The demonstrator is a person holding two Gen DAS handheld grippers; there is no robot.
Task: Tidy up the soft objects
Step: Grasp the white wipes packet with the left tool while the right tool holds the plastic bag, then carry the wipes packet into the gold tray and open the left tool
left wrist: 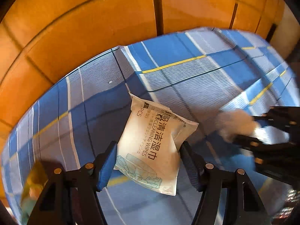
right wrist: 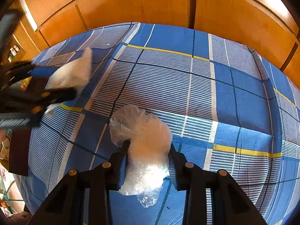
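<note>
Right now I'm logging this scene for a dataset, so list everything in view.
pack of cleaning wipes: one, white with dark print, between the left gripper's pads, above the cloth
clear plastic bag: one, transparent with pale soft filling, in the right gripper
checked cloth: one, blue, white and yellow, covering the surface below
wooden panels: several, orange-brown, behind the cloth
left gripper: one, black with blue pads, closed on the wipes
right gripper: one, black, closed on the bag
</note>
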